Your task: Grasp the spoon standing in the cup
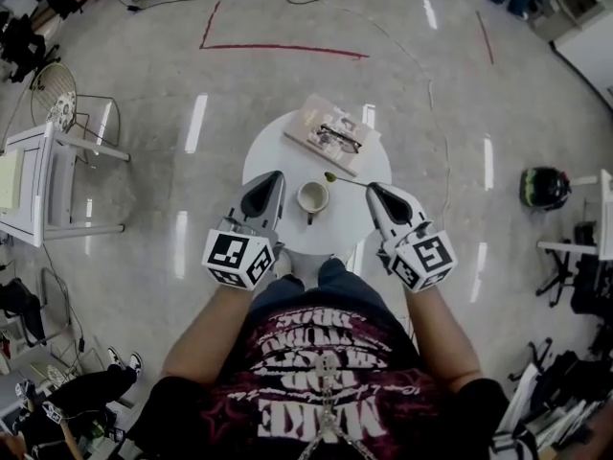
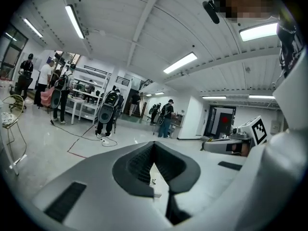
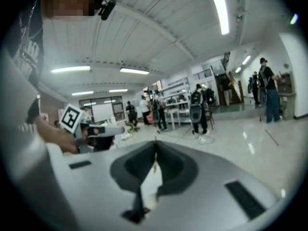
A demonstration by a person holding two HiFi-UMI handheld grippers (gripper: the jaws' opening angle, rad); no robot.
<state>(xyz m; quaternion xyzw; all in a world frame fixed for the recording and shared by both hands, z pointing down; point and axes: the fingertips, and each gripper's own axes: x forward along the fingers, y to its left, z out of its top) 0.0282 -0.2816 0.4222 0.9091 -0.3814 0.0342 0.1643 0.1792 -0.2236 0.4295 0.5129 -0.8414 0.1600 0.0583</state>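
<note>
In the head view a white cup stands on the round white table, between my two grippers. The thin gold spoon is out of the cup. It sticks out leftward from my right gripper, with its bowl just above the cup's far rim. In the right gripper view the jaws are shut on the spoon's handle, seen as a thin yellow sliver. My left gripper hovers left of the cup. The left gripper view shows the left gripper with its tips together and nothing between them.
A book with a pair of glasses on it lies at the table's far side. A white chair stands to the left and a dark helmet lies on the floor to the right. Several people stand far off in the room.
</note>
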